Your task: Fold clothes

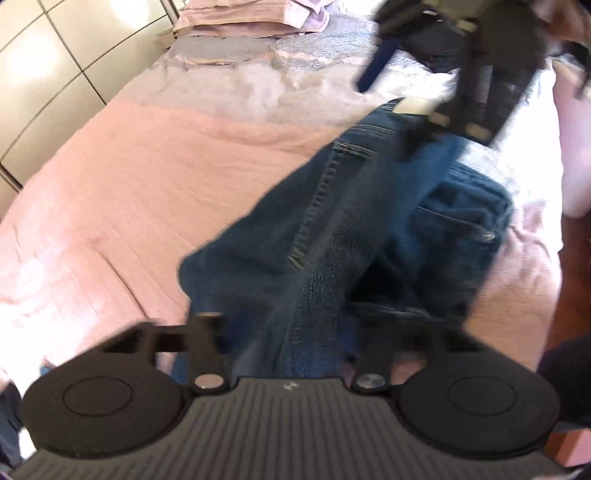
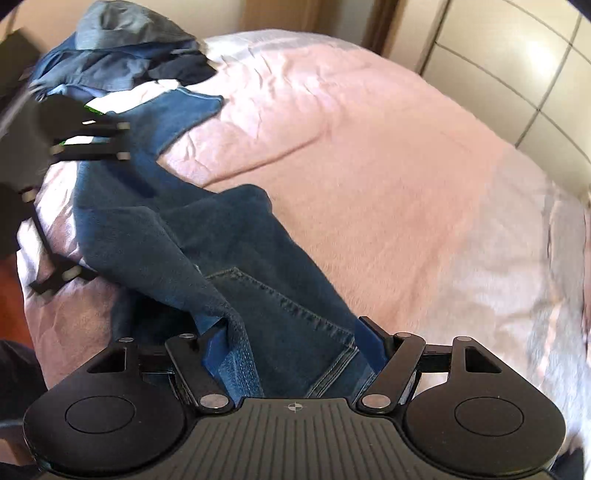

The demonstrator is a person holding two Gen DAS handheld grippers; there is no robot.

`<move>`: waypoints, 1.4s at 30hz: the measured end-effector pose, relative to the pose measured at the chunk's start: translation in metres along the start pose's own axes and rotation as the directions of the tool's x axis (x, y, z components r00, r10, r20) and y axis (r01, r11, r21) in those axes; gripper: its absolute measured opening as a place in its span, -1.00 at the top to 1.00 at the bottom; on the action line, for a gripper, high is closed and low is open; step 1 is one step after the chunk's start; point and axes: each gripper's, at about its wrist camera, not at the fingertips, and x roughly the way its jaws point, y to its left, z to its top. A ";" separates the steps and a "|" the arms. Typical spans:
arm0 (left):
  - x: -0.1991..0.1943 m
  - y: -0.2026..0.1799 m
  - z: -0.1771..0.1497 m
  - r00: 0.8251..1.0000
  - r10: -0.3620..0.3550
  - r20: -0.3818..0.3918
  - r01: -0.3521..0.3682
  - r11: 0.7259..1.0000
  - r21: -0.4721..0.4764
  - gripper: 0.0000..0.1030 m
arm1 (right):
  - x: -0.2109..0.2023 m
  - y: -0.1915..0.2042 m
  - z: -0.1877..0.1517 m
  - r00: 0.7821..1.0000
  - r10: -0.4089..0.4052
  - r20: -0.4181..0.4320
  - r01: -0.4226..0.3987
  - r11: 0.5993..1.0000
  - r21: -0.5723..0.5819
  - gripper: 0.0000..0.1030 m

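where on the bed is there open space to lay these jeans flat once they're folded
The wide pink bedspread between the jeans and the wardrobe doors is bare. Toward the pillows the blanket's grey-lilac end is free too. It is crowded around the clothes pile at the bed's other end.

I see dark blue jeans (image 1: 369,221) with pale stitching on a pink bedspread (image 1: 147,184). My right tool (image 2: 295,347) is black with blue fingertips (image 2: 371,345); cream panelled cupboards (image 2: 517,55) sit at two o'clock.
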 end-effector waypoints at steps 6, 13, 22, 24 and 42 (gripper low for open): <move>-0.008 0.028 0.013 0.998 -0.062 -0.013 0.062 0.998 -0.007 0.76 | 0.009 0.026 -0.054 0.997 0.000 -0.071 -0.002 1.000 -0.023 -0.41; -0.024 0.031 0.023 0.993 -0.107 -0.048 0.110 0.992 0.063 0.82 | 0.011 0.010 -0.081 0.991 -0.038 -0.125 0.033 0.999 -0.043 0.68; -0.028 0.143 0.091 0.998 -0.013 0.059 0.008 0.996 0.084 0.82 | -0.053 -0.087 0.035 0.986 -0.147 0.083 0.153 0.986 -0.066 0.70; -0.001 0.177 0.105 0.997 -0.001 0.074 -0.008 0.994 0.110 0.81 | -0.034 -0.114 0.064 0.980 -0.171 0.098 0.179 0.980 -0.082 0.70; 0.085 0.283 0.041 1.000 0.028 0.004 -0.027 0.989 -0.145 0.05 | 0.095 -0.135 0.092 0.994 -0.099 -0.041 0.106 0.967 0.233 -0.03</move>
